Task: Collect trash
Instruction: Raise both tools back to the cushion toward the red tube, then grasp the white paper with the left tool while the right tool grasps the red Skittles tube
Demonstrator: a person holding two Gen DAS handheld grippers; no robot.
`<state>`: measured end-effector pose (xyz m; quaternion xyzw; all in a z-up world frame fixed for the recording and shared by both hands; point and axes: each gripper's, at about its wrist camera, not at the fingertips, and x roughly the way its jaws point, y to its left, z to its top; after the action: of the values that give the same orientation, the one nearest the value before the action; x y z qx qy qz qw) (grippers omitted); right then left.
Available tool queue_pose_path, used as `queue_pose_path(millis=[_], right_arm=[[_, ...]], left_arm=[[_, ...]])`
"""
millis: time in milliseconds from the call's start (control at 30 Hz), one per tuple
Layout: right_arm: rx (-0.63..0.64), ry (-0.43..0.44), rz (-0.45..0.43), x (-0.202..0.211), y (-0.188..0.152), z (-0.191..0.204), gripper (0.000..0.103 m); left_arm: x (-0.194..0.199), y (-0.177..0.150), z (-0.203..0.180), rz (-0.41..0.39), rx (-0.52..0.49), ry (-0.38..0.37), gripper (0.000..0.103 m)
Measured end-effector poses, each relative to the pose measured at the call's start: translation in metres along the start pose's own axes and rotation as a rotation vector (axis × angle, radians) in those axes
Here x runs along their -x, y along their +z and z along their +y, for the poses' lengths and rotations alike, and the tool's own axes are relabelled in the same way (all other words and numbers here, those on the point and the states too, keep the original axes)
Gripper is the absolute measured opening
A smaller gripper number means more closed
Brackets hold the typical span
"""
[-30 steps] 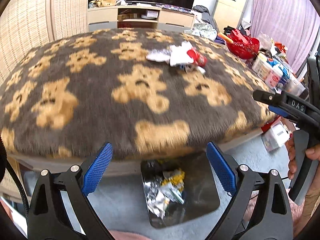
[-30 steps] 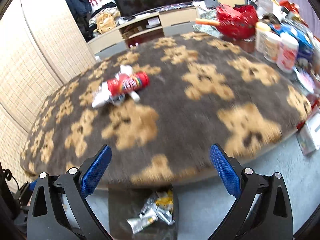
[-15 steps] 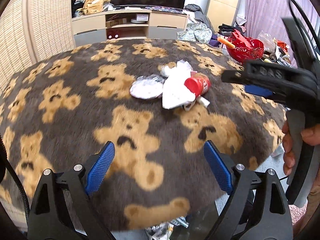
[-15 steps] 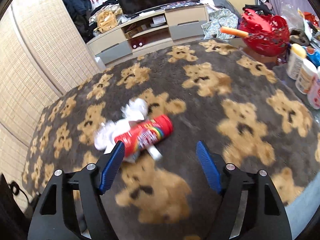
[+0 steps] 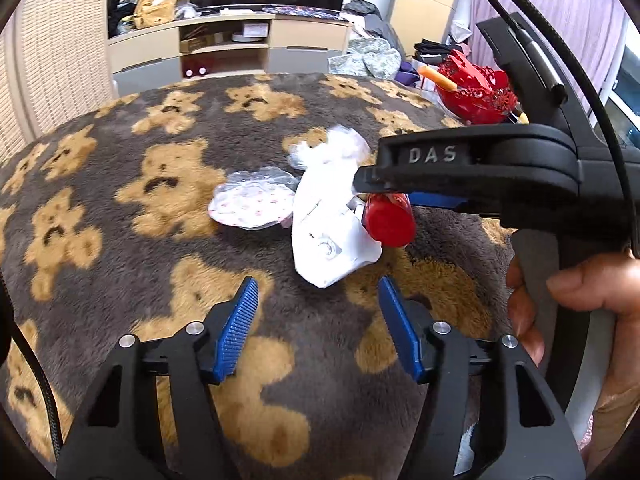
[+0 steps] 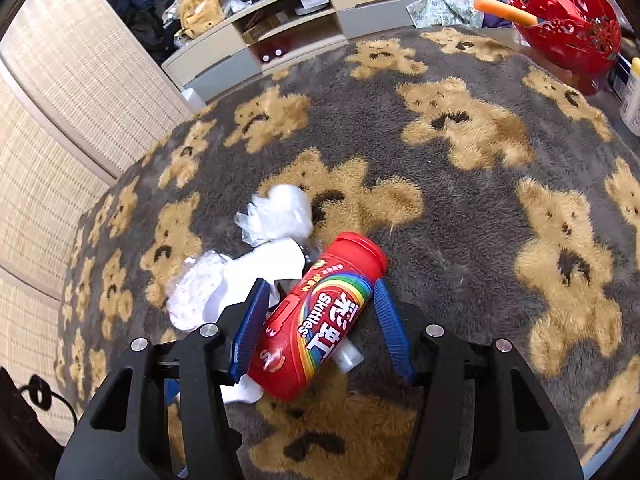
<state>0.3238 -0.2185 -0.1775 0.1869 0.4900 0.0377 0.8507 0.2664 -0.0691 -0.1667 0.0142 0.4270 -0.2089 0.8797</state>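
A red Skittles tube (image 6: 320, 316) lies on the bear-print blanket (image 6: 460, 208) with white paper (image 6: 264, 264) and crumpled clear plastic (image 6: 280, 216) beside it. My right gripper (image 6: 320, 316) is open with its blue pads on either side of the tube, not closed on it. In the left wrist view the tube's red end (image 5: 390, 220) shows under the right gripper (image 5: 460, 176). A white wrapper (image 5: 328, 232) and a clear round lid (image 5: 252, 202) lie just ahead of my open, empty left gripper (image 5: 318, 320).
A red basket (image 6: 568, 28) with an orange stick stands at the table's far right edge, with white bottles (image 6: 632, 100) beside it. A low TV cabinet (image 5: 224, 44) and a wicker screen (image 6: 72, 92) stand beyond the table.
Both grippers have moved forward over the table from above the floor bin. The right gripper has come down around the Skittles tube. The left gripper has narrowed and neared the white wrapper.
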Motion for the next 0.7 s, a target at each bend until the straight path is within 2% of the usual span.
queue_pose_path(millis=[100, 167, 367, 433, 500, 567, 700], right_arm=[[0.008, -0.002, 0.0, -0.002, -0.001, -0.006, 0.047], [0.011, 0.0, 0.0, 0.0, -0.002, -0.011, 0.042], [0.053, 0.0, 0.003, 0.004, -0.005, -0.018, 0.04], [0.05, -0.007, -0.006, 0.006, -0.005, -0.021, 0.04], [0.052, -0.014, -0.016, 0.01, -0.006, -0.025, 0.04], [0.049, -0.018, -0.026, 0.015, -0.007, -0.03, 0.04], [0.038, -0.023, -0.035, 0.022, -0.009, -0.04, 0.039]], left_arm=[[-0.009, 0.001, -0.003, 0.016, -0.014, -0.013, 0.047], [-0.013, 0.001, -0.006, 0.02, -0.02, -0.016, 0.047], [-0.019, 0.006, -0.017, 0.022, -0.048, -0.018, 0.045], [-0.019, 0.007, -0.02, 0.025, -0.059, -0.018, 0.034], [-0.02, 0.007, -0.021, 0.031, -0.062, -0.017, 0.018], [-0.021, 0.007, -0.019, 0.034, -0.06, -0.014, 0.009], [-0.015, 0.007, -0.017, 0.008, -0.05, -0.015, 0.001]])
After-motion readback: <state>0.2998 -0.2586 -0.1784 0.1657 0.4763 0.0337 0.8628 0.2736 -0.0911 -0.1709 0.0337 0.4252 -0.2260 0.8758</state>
